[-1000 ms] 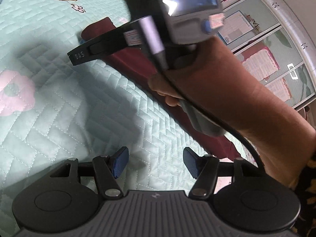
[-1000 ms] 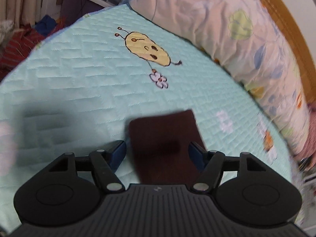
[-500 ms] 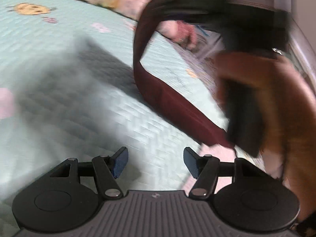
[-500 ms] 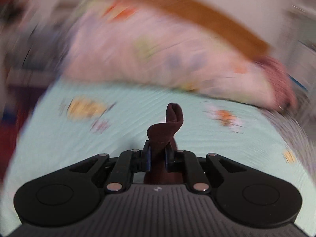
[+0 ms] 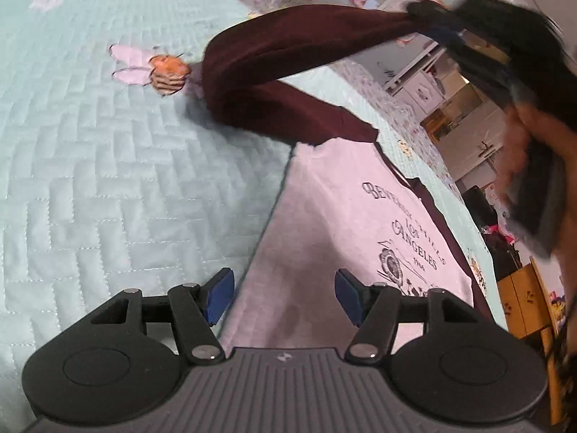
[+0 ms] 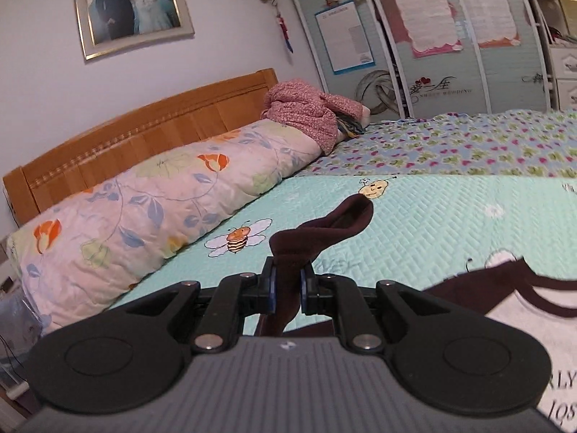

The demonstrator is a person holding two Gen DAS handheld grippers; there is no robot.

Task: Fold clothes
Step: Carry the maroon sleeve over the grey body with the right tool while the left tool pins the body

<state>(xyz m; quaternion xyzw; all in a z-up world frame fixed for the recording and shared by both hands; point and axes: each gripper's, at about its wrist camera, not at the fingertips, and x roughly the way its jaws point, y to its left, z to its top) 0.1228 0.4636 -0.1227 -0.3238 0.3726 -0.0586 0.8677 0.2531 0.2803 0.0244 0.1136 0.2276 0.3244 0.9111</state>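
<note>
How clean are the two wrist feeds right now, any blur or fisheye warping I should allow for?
Left wrist view: the right gripper and the hand behind it are smeared by motion at the upper right, while the shirt print stays legible; quilt stitching bows with the lens. Right wrist view: sharp throughout, wardrobe doors curve at the edges, the sleeve is crisp.

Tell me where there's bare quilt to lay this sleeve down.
Bare quilt lies left of the shirt body, below the bee print, and under the left gripper. Toward the pillow it is open too. The right gripper holds the maroon sleeve; the shirt side is crowded.
</note>
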